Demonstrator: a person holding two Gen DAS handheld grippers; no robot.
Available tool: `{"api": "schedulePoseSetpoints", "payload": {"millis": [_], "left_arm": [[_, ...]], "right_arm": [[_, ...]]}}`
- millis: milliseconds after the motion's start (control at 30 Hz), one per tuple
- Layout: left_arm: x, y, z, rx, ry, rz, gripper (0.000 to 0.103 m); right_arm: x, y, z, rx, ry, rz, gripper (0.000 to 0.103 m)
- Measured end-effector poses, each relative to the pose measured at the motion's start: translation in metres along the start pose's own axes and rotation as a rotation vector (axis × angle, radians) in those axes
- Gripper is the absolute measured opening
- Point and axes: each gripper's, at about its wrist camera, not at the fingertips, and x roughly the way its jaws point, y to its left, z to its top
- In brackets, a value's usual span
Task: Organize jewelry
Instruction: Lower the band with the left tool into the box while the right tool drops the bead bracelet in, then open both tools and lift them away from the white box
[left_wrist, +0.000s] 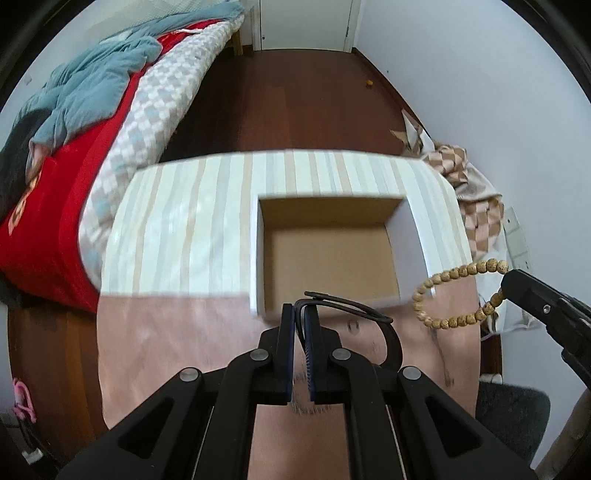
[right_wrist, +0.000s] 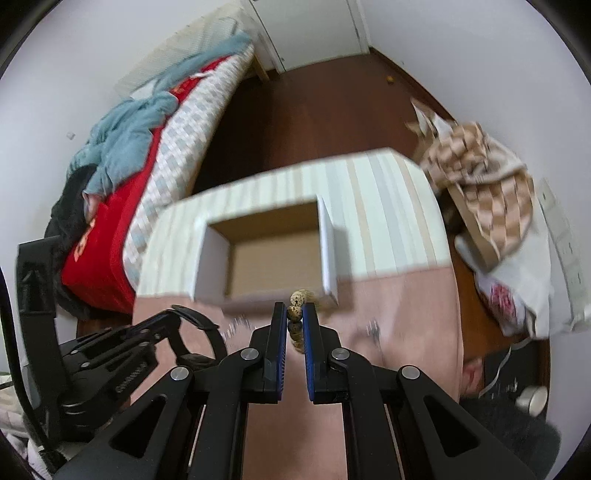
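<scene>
The bead bracelet hangs clear of the table, a loop of pale tan, speckled round beads pinched at its right end by the right gripper, whose pads are clenched on two or three beads. In the left wrist view it sits at about four o'clock from the open box. The left gripper is clamped on a dark curved band, thin, black and rigid-looking, which arcs out to the right of its tips; what kind of piece it is cannot be told.

Judged step: both pieces are lifted and due to go into the box, which is brown inside with white walls and stands at twelve o'clock from both grippers on the striped cloth.

To do it well, each piece should be carried over the near wall before release, the bracelet lowered until its slack loop rests on the box floor, so it does not catch the rim. The grippers lie close together; entering one at a time would avoid a clash. The bracelet will likely swing; the band should not.
</scene>
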Motion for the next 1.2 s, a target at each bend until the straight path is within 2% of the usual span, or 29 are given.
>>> {"api": "schedulePoseSetpoints", "payload": {"millis": [200,333,367,467,500,533,567,600,633,667,700,767,800,867,900,967,1033,1200], "left_arm": [[0.033,0.008,0.039,-0.027,0.045,-0.016,0.003],[0.057,0.014,0.055,-0.047,0.093,-0.046,0.005],[0.061,0.013,0.058,-0.052,0.108,-0.049,0.008],[0.069,0.014,0.063,-0.072,0.136,-0.052,0.009],[0.069,0.015,0.064,-0.078,0.135,-0.057,0.013],[0.068,0.015,0.065,-0.084,0.133,-0.058,0.017],[0.066,0.015,0.067,-0.086,0.126,-0.066,0.034],[0.063,0.015,0.068,-0.086,0.114,-0.067,0.06],[0.06,0.015,0.068,-0.089,0.102,-0.058,0.072],[0.056,0.016,0.069,-0.091,0.085,-0.062,0.08],[0.053,0.016,0.069,-0.09,0.077,-0.056,0.08],[0.049,0.016,0.069,-0.089,0.079,-0.036,0.085],[0.047,0.017,0.068,-0.088,0.072,-0.026,0.093],[0.04,0.018,0.065,-0.076,0.042,0.018,0.101],[0.037,0.019,0.062,-0.069,0.025,0.041,0.102],[0.033,0.02,0.054,-0.057,-0.01,0.093,0.102],[0.033,0.023,0.044,-0.053,-0.023,0.122,0.102],[0.036,0.026,0.026,-0.049,-0.022,0.158,0.102]], "right_arm": [[0.037,0.011,0.046,-0.023,0.026,0.009,0.009],[0.069,0.013,0.06,-0.028,0.066,0.008,0.009],[0.075,0.012,0.061,-0.028,0.074,0.009,0.009],[0.093,0.009,0.066,-0.016,0.11,0.042,0.009],[0.099,0.007,0.069,-0.002,0.126,0.058,0.009],[0.106,0.004,0.071,0.009,0.15,0.08,0.01],[0.11,0.002,0.071,0.019,0.171,0.092,0.01],[0.115,0.001,0.071,0.029,0.193,0.101,0.01],[0.118,-0.001,0.07,0.036,0.21,0.11,0.011],[0.117,-0.003,0.069,0.038,0.213,0.109,0.017],[0.117,-0.004,0.068,0.036,0.213,0.109,0.022],[0.114,-0.005,0.066,0.034,0.21,0.097,0.046],[0.112,-0.006,0.064,0.029,0.202,0.08,0.049],[0.107,-0.007,0.06,0.018,0.19,0.025,0.056],[0.105,-0.008,0.058,0.007,0.183,-0.013,0.059],[0.101,-0.009,0.051,-0.024,0.171,-0.098,0.08],[0.102,-0.007,0.042,-0.061,0.162,-0.182,0.093],[0.105,0.002,0.026,-0.126,0.132,-0.282,0.099]]}}
